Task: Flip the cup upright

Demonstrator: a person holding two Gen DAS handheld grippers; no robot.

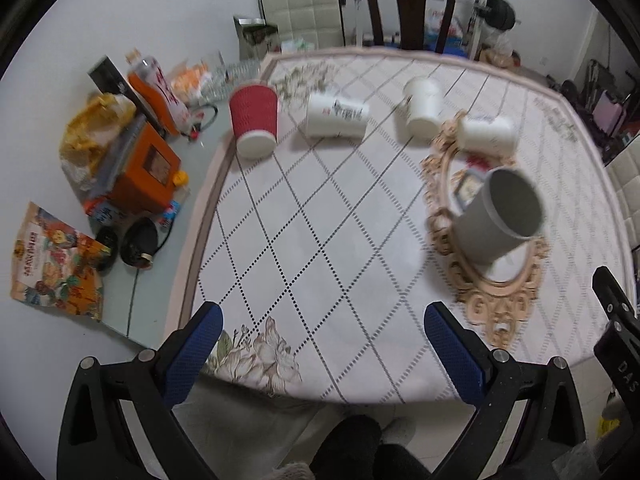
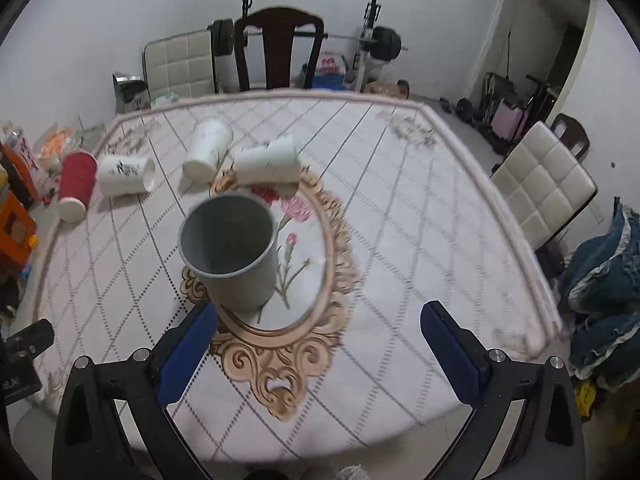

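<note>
**Grey cup upright on the mat, both claws spread and empty**

I had both claws hanging over the near edge of the counter point(image 2: 460, 208), which was covered with a pale cloth printed in a diamond grid. My left claw point(image 1: 324, 356) was spread wide with nothing between its blue pads point(image 1: 192, 356). My right claw point(image 2: 320, 354) was spread just as wide and held nothing either.

The grey cup point(image 2: 232, 248) stood mouth up on the oval mat point(image 2: 316, 248), the one with the ornate tan border and pink flowers. It sat toward the mat's left side. In the right wrist view it was just ahead of my right claw's left finger, apart from it. In the left wrist view the same cup point(image 1: 496, 216) lay well off to the right of my left claw, and the mat point(image 1: 500, 300) showed beneath it.

Behind it, four cups lay on their sides in a rough row. The red cup point(image 1: 255, 120) was farthest left, near the counter's edge. Next to it was a white cup point(image 1: 336, 115) with dark print. A second white cup point(image 1: 422, 108) lay beyond that, and a third white cup point(image 1: 488, 134) rested at the mat's far rim.

A dark chair point(image 2: 279, 48) stood at the far side of the counter.
</note>
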